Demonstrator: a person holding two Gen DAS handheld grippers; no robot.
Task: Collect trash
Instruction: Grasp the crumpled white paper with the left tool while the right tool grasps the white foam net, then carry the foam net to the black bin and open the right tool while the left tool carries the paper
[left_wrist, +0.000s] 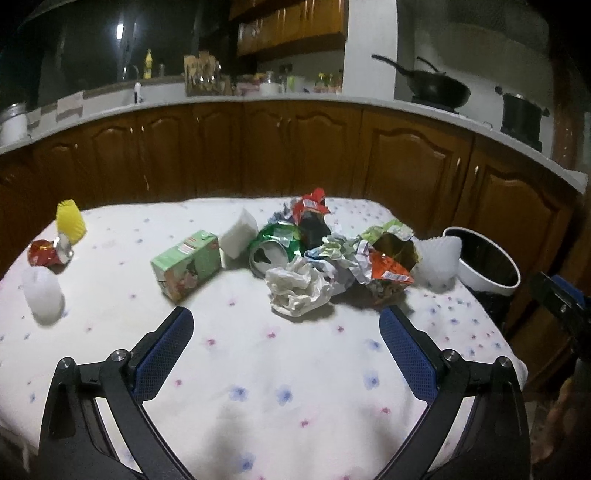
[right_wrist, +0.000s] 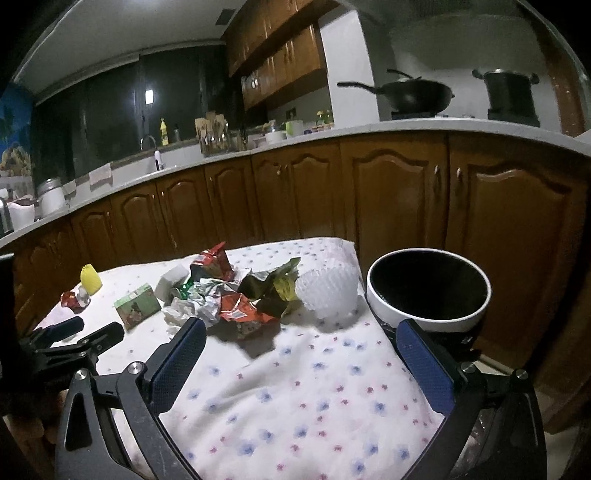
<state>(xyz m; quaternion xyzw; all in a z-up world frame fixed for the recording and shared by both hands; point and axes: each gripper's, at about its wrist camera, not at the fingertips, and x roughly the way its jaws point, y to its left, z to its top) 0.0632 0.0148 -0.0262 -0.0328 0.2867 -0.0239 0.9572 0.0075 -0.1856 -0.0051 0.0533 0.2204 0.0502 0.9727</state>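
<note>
Trash lies on a table with a floral cloth (left_wrist: 258, 369): a green carton (left_wrist: 186, 263), a crushed green can (left_wrist: 273, 245), crumpled white paper (left_wrist: 295, 286), an orange wrapper (left_wrist: 389, 271), a red wrapper (left_wrist: 312, 206), a crushed red can (left_wrist: 48, 251), white foam nets (left_wrist: 437, 260) and a yellow foam net (left_wrist: 70, 219). A white bin with a black liner (right_wrist: 428, 291) stands at the table's right edge. My left gripper (left_wrist: 286, 326) is open and empty, just short of the white paper. My right gripper (right_wrist: 301, 338) is open and empty, near the orange wrapper (right_wrist: 240, 314) and foam net (right_wrist: 328, 291).
A white foam block (left_wrist: 240, 230) lies behind the carton and a white foam net (left_wrist: 42, 295) at the near left. Wooden cabinets (left_wrist: 295, 147) and a counter with a wok (left_wrist: 436, 88) and a pot (left_wrist: 522, 114) run behind the table.
</note>
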